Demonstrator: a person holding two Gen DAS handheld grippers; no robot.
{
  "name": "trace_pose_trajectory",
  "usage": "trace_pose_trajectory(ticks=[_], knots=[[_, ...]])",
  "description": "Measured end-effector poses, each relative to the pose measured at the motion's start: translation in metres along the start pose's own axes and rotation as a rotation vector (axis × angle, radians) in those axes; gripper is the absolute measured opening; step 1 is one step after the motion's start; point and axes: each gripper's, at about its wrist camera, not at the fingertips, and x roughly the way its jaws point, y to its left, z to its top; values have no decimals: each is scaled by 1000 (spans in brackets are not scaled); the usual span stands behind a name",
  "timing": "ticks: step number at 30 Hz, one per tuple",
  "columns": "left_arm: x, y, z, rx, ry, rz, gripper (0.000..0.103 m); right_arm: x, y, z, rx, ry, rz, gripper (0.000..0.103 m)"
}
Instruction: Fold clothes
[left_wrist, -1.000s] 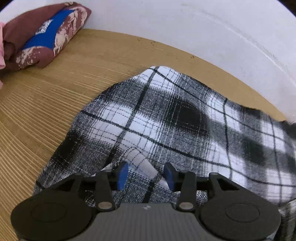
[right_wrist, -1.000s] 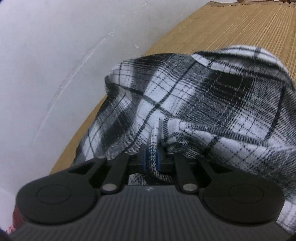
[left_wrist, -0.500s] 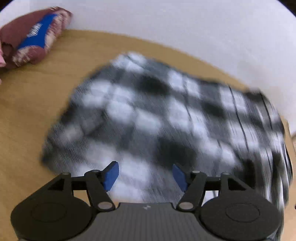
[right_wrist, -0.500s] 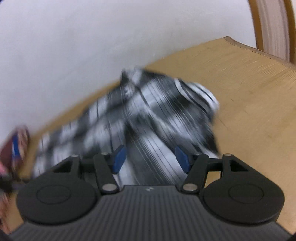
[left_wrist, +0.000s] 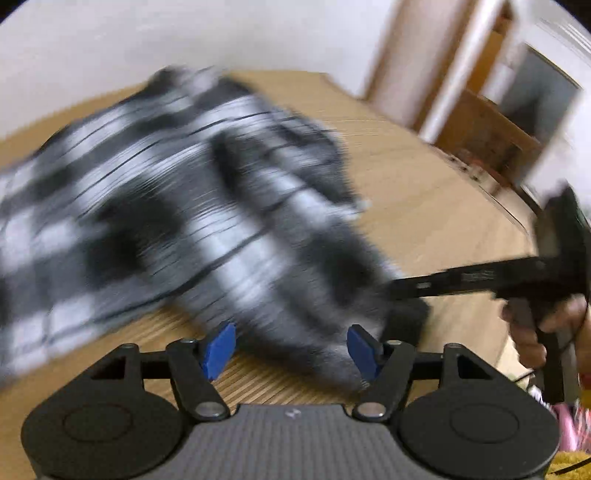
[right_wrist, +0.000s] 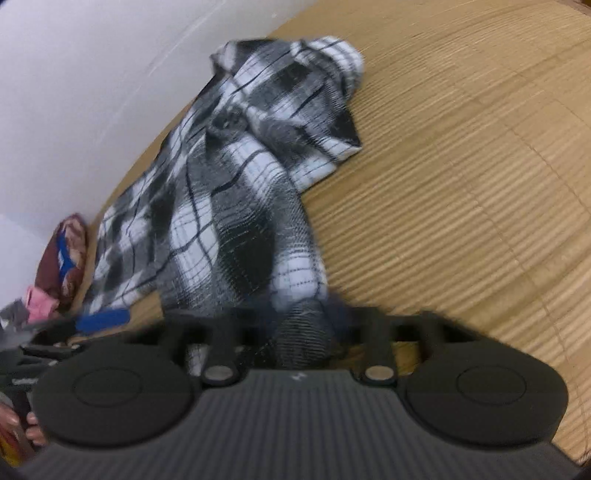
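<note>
So from the left wrist, the left gripper (left_wrist: 291, 349) is angling down, jaws opening over a blurry plaid shirt (left_wrist: 177, 206) on the mat (left_wrist: 424, 206). Right wrist: right gripper (right_wrist: 301, 332) is closing around the shirt's near end.

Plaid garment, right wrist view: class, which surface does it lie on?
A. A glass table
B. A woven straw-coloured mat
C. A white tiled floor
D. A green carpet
B: the black-and-white plaid garment is spread over the ribbed, straw-coloured woven mat, which runs up to the white wall behind it.
</note>
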Motion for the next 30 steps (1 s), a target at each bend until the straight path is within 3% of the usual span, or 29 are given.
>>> trace_pose_trajectory(ticks=[6,8,10,11,12,13,14,15,18,19,20,22,23,30], knots=[[6,-71,11,258,-93,-24,71,-25,33,28,20,-31,173,12],[5,-82,14,288,-136,41,78,-32,53,39,-14,-37,222,12],[2,-85,18,312,-170,126,77,-34,76,49,-53,-38,271,12],[1,-83,19,320,-178,165,62,-35,88,54,-77,-37,301,12],[-3,-77,22,306,-179,178,45,-36,99,57,-97,-37,329,12],[-8,-70,25,289,-179,188,19,-36,107,60,-127,-40,349,13],[-16,-55,32,226,-170,175,15,-35,117,62,-167,-43,365,13],[-24,-40,37,163,-167,156,14,-34,126,64,-208,-47,381,14],[-56,8,55,29,-191,191,13,-42,140,72,-280,-131,408,19],[-68,25,61,-5,-205,206,13,-48,139,75,-279,-178,409,27],[-80,41,68,-40,-218,220,14,-53,135,77,-275,-232,406,43],[-104,69,85,-95,-250,252,13,-61,126,80,-265,-330,389,63],[-117,83,94,-114,-263,265,14,-59,118,80,-257,-352,364,64],[-179,123,130,-162,-317,377,14,39,72,67,-248,-155,171,64]])
